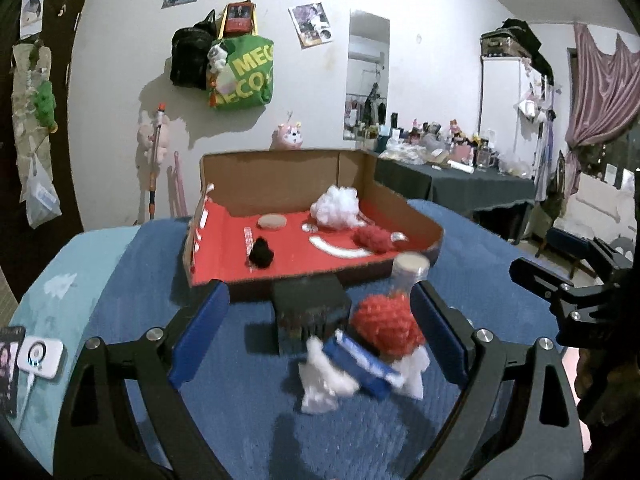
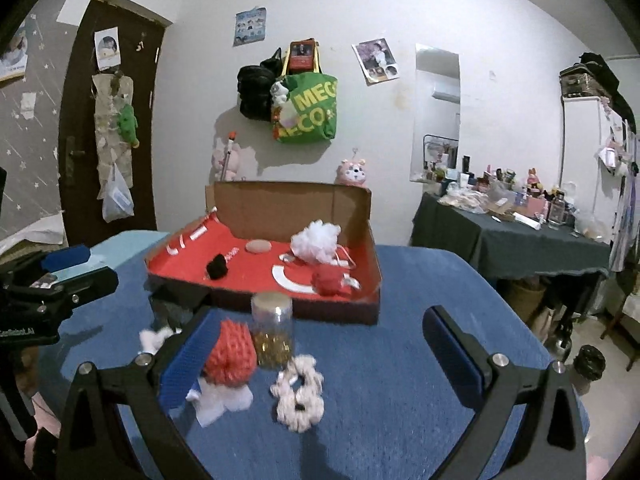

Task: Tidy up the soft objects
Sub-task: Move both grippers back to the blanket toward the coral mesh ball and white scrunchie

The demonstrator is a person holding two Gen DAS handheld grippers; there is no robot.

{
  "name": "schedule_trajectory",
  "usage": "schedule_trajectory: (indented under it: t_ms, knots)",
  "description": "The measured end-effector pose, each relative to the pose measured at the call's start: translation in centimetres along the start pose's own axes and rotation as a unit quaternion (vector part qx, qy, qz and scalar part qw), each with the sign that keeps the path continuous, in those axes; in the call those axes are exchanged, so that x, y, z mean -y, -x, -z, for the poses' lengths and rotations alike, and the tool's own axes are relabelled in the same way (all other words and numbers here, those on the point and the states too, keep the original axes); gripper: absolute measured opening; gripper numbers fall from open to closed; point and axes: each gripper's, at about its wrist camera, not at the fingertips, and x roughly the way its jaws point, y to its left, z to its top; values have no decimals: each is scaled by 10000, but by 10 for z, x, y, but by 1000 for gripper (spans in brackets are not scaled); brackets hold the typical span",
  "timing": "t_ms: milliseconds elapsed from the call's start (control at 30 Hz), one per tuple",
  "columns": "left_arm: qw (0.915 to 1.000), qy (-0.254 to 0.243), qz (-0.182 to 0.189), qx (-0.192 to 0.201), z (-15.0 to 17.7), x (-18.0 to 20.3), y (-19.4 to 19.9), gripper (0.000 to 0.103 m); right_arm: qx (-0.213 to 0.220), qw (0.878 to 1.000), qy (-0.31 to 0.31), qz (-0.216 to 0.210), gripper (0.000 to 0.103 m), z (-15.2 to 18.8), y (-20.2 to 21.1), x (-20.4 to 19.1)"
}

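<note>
Both claws pointed slightly downward over the blue tabletop (image 2: 400, 360). The left claw (image 1: 320, 336) stood wide around the red knitted toy (image 1: 386, 322), not pressing it. The right claw (image 2: 324, 354) stood wide, the white scrunchie (image 2: 298, 394) lying between its fingers, untouched

Between the left fingers (image 1: 199, 332), the red knitted toy (image 1: 386, 322) and the blue-and-white packet (image 1: 362, 364) before it are smeared by blur. The dark box (image 1: 310, 312) just beyond shows no readable print. In the right view, the left-hand finger (image 2: 188, 364) covers the toy's near side.
</note>
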Motion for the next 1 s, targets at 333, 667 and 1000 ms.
schedule_trajectory:
  t_ms: [333, 667, 1000]
  knots:
    - [9975, 245, -1, -665, 43, -8, -25, 93, -635, 9977, -226, 16, 103, 41, -28, 6]
    - [9947, 344, -30, -972, 58, -14, -41, 93, -933, 9951, -304, -71, 103, 57, -41, 9]
    - [9922, 379, 91, -1187, 63, -18, -52, 93, -1089, 9933, -376, -94, 103, 62, -50, 16]
